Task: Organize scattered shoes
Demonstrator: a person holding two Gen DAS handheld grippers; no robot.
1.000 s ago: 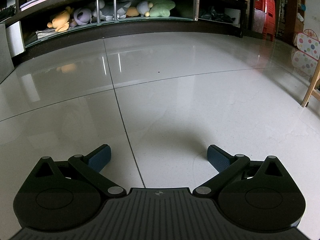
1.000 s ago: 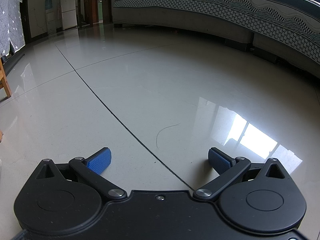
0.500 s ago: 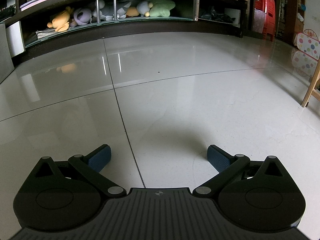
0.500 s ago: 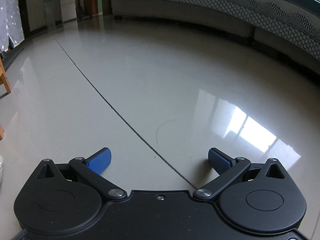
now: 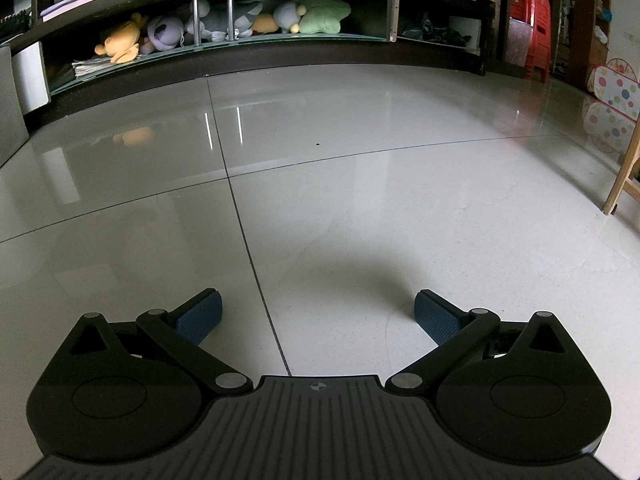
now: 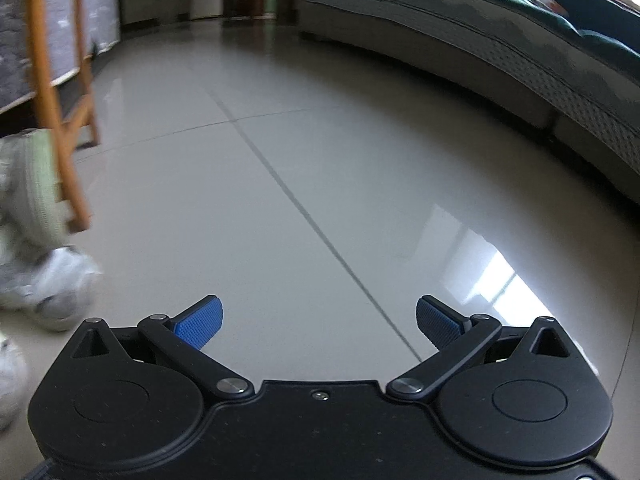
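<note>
In the right wrist view, blurred pale grey-white sneakers (image 6: 48, 284) lie on the floor at the left edge, beside an orange wooden chair leg (image 6: 60, 120). One of them stands on its side showing a greenish sole (image 6: 38, 184). My right gripper (image 6: 318, 314) is open low over the bare tiles, to the right of the shoes, with nothing between its blue pads. My left gripper (image 5: 318, 312) is open too, above bare floor, and no shoe shows in its view.
A long dark low shelf (image 5: 256, 56) with plush toys runs across the back of the left wrist view. A wooden leg (image 5: 624, 176) and a dotted play tent (image 5: 616, 92) stand at its right. A sofa (image 6: 520, 48) lines the right wrist view.
The right gripper has swung left, bringing the chair leg and the sneakers into view, with motion blur. The left gripper has stayed still. Both remain open.
</note>
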